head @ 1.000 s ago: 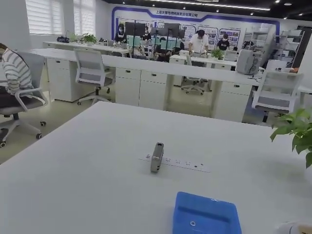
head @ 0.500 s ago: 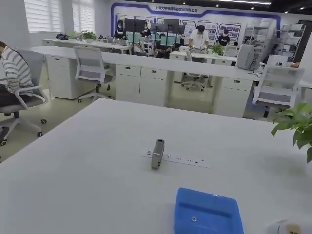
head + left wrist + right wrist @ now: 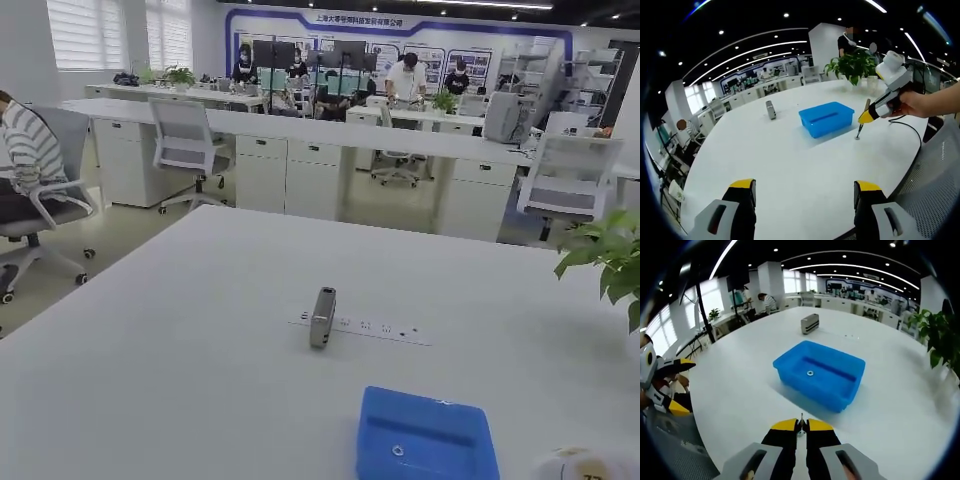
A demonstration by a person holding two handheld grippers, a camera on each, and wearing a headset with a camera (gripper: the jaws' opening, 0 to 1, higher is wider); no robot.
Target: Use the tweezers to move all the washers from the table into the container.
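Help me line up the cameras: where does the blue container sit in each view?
Head view: blue container at the bottom edge, right of centre.
Left gripper view: just above the picture's centre, a little right.
Right gripper view: near the centre.
Shared landmark: the grey box standing on the table near it.

smooth blue plastic container (image 3: pixel 812 390); shiny metal washer (image 3: pixel 810 373); metal tweezers (image 3: pixel 859 131); matt white table (image 3: pixel 740 390)
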